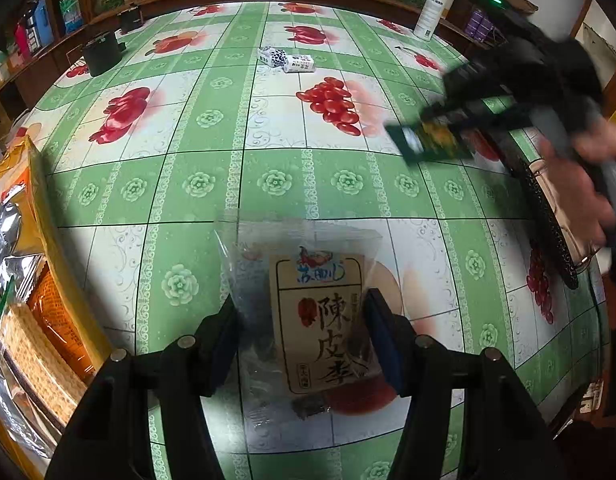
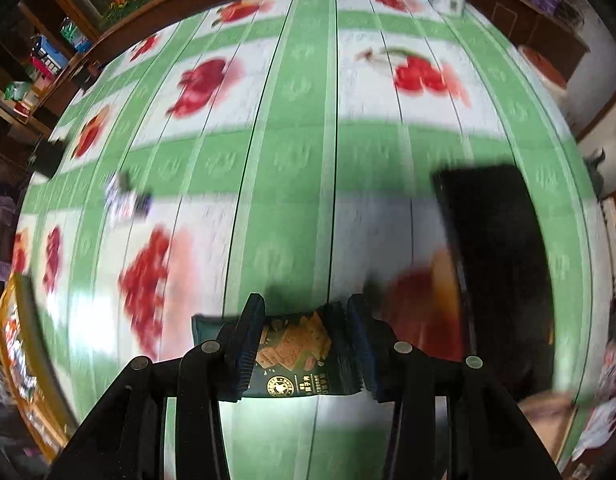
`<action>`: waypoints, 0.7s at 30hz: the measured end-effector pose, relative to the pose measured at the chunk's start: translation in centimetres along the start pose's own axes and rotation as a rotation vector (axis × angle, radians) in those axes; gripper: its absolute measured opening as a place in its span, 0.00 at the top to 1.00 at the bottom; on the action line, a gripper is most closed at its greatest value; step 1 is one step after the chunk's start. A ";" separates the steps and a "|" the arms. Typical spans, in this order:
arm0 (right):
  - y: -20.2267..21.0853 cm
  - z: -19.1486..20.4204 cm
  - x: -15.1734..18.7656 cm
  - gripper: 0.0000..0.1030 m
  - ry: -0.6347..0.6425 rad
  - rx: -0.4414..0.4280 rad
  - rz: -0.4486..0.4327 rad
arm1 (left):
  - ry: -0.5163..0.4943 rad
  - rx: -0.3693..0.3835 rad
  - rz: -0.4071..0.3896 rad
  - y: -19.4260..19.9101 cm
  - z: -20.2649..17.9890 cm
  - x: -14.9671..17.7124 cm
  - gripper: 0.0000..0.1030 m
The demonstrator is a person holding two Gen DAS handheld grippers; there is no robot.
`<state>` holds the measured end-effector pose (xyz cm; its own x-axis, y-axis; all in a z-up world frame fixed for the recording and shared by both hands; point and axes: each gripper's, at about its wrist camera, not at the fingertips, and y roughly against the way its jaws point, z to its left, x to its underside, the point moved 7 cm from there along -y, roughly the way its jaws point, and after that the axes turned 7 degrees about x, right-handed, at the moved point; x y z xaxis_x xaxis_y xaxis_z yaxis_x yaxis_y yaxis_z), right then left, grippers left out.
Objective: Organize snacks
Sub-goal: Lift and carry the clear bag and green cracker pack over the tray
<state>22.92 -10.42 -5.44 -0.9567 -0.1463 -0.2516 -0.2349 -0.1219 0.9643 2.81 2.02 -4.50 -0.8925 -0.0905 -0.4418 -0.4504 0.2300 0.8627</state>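
The clear snack bag (image 1: 308, 320) bears a tan label reading 陳皮李 — other print is too small or blurred.

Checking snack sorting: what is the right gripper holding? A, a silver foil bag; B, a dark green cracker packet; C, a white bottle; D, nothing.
B: the right gripper pinches a dark green cracker packet between its pads above the table.

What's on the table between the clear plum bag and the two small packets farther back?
Nothing: in the left wrist view, only bare tablecloth separates the plum bag from the packets.
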 end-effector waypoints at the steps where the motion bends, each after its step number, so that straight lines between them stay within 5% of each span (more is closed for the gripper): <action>1: 0.3 0.2 1.3 0.56 -0.004 -0.018 0.019 | -0.002 0.002 -0.001 0.0 0.0 0.0 0.43; 9: 3.5 2.3 13.0 0.55 0.075 -0.182 0.133 | -0.014 0.007 0.003 0.1 0.0 0.0 0.43; 12: 5.2 2.6 14.1 0.54 0.180 -0.176 0.067 | -0.013 0.004 0.005 0.1 0.1 0.1 0.43; 15: 5.8 2.9 13.8 0.39 0.312 -0.086 -0.008 | -0.011 0.001 0.004 0.4 0.2 0.2 0.43; 21: 4.7 4.9 14.0 0.29 0.449 -0.094 -0.025 | -0.030 -0.017 -0.017 1.6 0.1 0.1 0.43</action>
<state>7.54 -8.23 -4.06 -0.7767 -0.5507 -0.3058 -0.2211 -0.2164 0.9510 1.95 2.52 -3.18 -0.8835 -0.0649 -0.4639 -0.4664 0.2122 0.8587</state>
